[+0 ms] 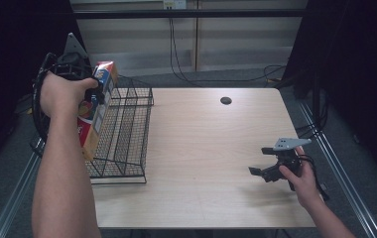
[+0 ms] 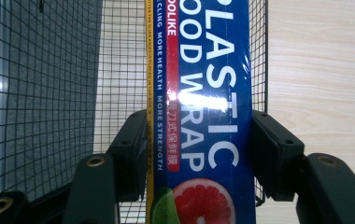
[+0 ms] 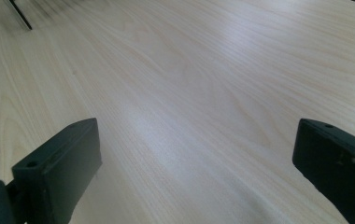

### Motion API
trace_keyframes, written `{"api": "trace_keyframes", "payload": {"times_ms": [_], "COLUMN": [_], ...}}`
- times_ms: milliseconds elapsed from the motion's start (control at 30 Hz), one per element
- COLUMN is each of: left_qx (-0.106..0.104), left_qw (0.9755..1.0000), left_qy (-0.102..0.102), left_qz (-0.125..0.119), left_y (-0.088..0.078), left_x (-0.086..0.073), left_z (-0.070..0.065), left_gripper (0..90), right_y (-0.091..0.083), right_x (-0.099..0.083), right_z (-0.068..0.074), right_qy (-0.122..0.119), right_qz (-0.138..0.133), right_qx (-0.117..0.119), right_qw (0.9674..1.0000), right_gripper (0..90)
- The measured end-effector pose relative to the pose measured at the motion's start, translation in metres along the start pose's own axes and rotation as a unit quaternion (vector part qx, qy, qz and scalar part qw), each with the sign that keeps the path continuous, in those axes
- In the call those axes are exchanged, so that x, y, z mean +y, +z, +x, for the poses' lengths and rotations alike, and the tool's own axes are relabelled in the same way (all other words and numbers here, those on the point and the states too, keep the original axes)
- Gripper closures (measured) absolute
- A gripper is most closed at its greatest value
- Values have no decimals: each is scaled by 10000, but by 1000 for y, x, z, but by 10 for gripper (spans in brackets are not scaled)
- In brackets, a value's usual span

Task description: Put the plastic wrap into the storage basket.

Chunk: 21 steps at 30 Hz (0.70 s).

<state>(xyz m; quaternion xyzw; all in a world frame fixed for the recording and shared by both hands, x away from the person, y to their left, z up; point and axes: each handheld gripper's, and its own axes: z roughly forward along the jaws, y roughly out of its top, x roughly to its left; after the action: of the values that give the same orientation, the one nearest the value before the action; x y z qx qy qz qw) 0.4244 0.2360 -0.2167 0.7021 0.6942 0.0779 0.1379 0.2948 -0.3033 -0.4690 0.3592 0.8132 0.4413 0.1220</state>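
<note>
While a long blue box of plastic food wrap (image 2: 203, 116) is clamped between the jaws of the left gripper (image 1: 93, 94), it is held above a black wire basket (image 1: 127, 134) set at the left edge of a light wooden table (image 1: 211, 153). Near the table's right edge, towards the front corner, the right gripper (image 1: 267, 166) is held low over bare wood with its jaws spread apart and nothing between them. A small dark hole (image 1: 225, 100) is seen near the far edge.
</note>
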Motion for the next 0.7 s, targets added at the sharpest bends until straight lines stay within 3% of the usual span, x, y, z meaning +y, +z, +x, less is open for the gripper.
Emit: {"api": "trace_keyframes", "payload": {"times_ms": [200,300,467,700], "left_qx": [84,62,61,123], "left_qw": [9999,9999,10000,9998], "left_qy": [33,-88,-66,-183], "left_qz": [81,55,36,-3], "left_y": [5,7,7,11], "left_x": [-1,-2,-2,-4], "left_z": [7,9,14,18], "left_gripper": [441,441,441,442], "right_y": [1,1,1,1], "right_x": [-1,-1,-1,-1], "right_z": [0,0,-1,0], "right_qy": [17,22,32,20], "right_qz": [43,28,40,35], "right_qx": [55,41,48,43], "right_qw": [10000,10000,10000,10000], "right_gripper": [10,10,10,10]}}
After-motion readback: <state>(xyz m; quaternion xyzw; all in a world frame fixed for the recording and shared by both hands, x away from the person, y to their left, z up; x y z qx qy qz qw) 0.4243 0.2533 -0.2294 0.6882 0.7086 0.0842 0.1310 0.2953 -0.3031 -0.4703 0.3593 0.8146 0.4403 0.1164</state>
